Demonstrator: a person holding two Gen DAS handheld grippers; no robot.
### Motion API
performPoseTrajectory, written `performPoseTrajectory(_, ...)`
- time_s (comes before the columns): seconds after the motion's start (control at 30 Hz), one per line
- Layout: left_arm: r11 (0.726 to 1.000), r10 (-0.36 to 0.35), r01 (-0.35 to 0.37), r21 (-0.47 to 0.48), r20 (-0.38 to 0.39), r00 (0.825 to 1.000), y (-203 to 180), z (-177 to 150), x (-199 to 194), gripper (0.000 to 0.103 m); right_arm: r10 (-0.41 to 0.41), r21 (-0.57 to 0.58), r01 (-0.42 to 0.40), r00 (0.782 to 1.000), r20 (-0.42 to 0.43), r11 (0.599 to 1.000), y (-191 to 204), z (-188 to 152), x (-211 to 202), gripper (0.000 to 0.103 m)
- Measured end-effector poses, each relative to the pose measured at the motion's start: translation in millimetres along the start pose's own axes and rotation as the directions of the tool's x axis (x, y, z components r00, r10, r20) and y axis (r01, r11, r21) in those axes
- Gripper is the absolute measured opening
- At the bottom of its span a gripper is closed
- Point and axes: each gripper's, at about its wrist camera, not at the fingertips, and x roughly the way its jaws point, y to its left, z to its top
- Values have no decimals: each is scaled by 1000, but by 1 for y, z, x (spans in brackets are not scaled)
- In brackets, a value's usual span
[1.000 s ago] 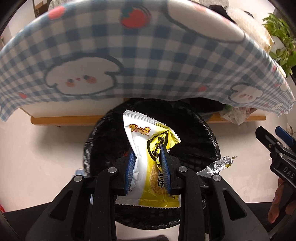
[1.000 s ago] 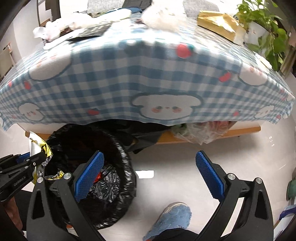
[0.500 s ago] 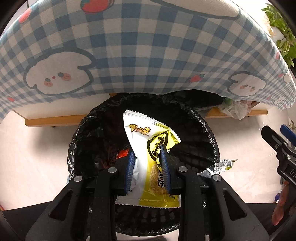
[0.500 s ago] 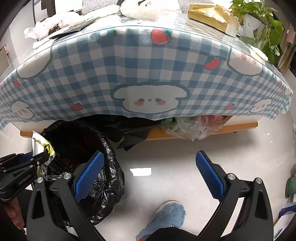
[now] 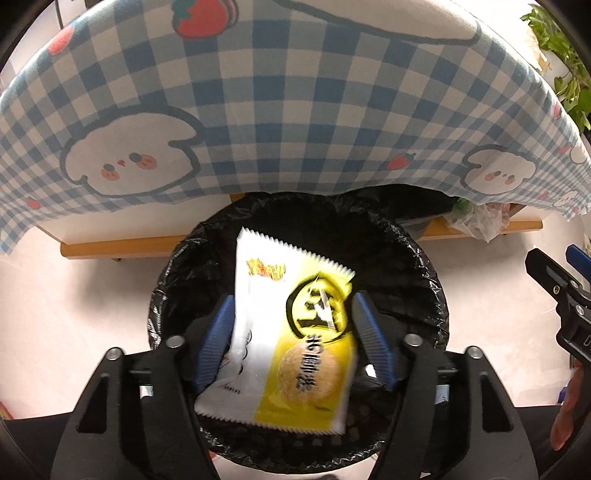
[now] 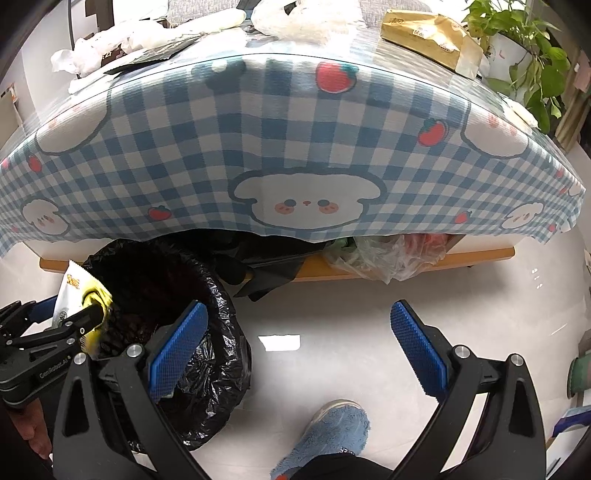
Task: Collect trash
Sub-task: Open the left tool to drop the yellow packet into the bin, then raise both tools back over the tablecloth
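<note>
Pale glossy floor (image 6: 332, 317) runs under a low table draped in a blue-and-white checked cloth (image 5: 280, 110) printed with white puppies and strawberries. Going from the left in my left camera, the cloth hangs down over the far rim of a round bin lined with a black bag (image 5: 424, 280), which stands on the floor right below my left gripper (image 5: 293, 338). Its jaws have just been opening, and the blue pads now stand apart on either side of a white-and-yellow snack wrapper (image 5: 295, 350); the wrapper is blurred and sits between the pads over the bin's mouth, and I cannot tell whether either pad touches it. Further right, under the table edge, sits a crumpled clear plastic bag (image 5: 480, 221), and at the far right the black tip of my right gripper (image 5: 554, 284) shows over the floor.

From the right camera, the bin (image 6: 221, 332) is at the left with the wrapper (image 6: 74, 291) poking up beside my left gripper's finger. My right gripper (image 6: 299, 343) is wide open with nothing between its pads, over bare floor. Below it is a blue fuzzy slipper (image 6: 332, 428). On the tabletop lie white crumpled wrappings (image 6: 122, 40), a brown parcel (image 6: 428, 33) and, at the right, a potted plant (image 6: 524, 48).
</note>
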Motion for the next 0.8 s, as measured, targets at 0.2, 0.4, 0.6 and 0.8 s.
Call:
performPoseTrajectory(0.2, 1000, 8, -8, -13, 32, 999, 4, 2, -10, 87, 2, -3, -2, 1000, 6, 1000, 2, 1, -2, 96)
performPoseTrajectory(0.4, 1000, 9, -8, -25, 65, 998, 9, 3, -28, 95, 7, -2, -7, 1000, 11, 1000, 4, 2, -7, 96)
performPoseTrajectory(0.6, 1000, 5, -3, -21, 85, 996, 11, 2, -49, 97, 10, -2, -10, 1000, 19, 1000, 6, 1, -19, 96)
performPoseTrajectory(0.8, 1000, 3, -2, -12, 119, 993, 13, 3, -77, 97, 17, -6, -17, 999, 45, 1000, 9, 4, -41, 96)
